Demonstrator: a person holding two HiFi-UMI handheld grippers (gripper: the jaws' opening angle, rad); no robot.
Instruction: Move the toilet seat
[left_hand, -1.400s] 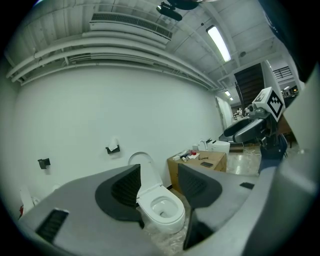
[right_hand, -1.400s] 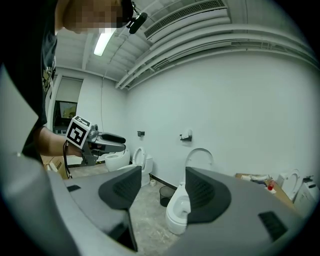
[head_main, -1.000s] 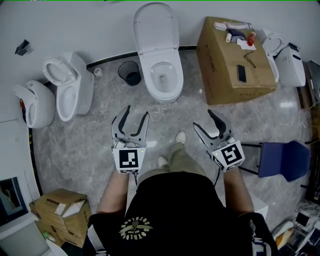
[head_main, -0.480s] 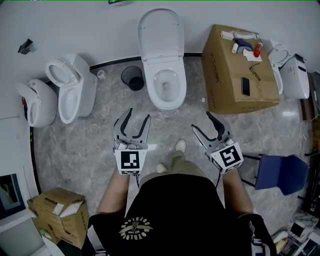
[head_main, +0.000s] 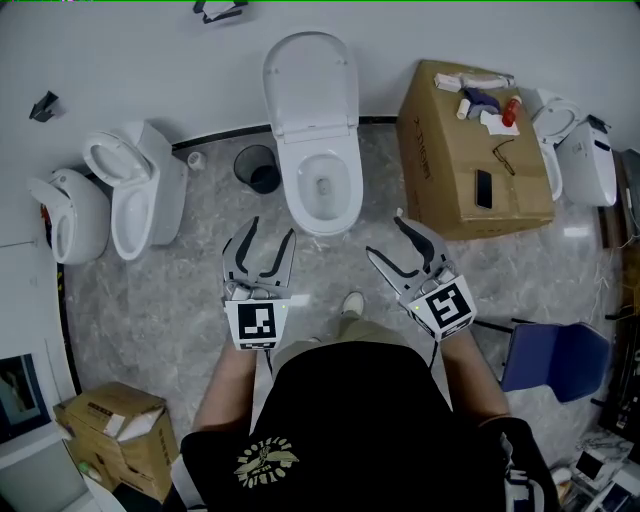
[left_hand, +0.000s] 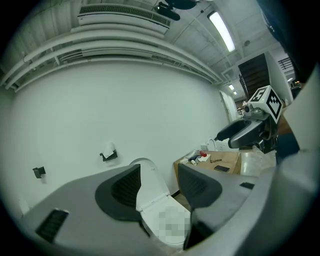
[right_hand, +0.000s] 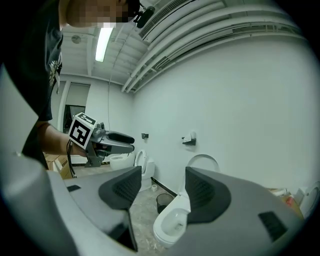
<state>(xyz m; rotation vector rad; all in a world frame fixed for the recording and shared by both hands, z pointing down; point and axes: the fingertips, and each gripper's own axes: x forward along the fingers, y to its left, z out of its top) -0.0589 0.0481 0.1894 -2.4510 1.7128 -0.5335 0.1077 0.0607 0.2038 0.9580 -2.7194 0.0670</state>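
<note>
Head view: toilet (head_main: 300, 205), lid (head_main: 310, 85) upright.

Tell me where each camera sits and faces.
Head view: on the person's head, looking steeply down at the middle toilet; shows torso, forearms, left gripper and right gripper.
Left gripper view: rides the left gripper, faces the toilet and wall between open jaws; right gripper at its right.
Right gripper view: likewise; left gripper at its left.
All share that toilet.
</note>
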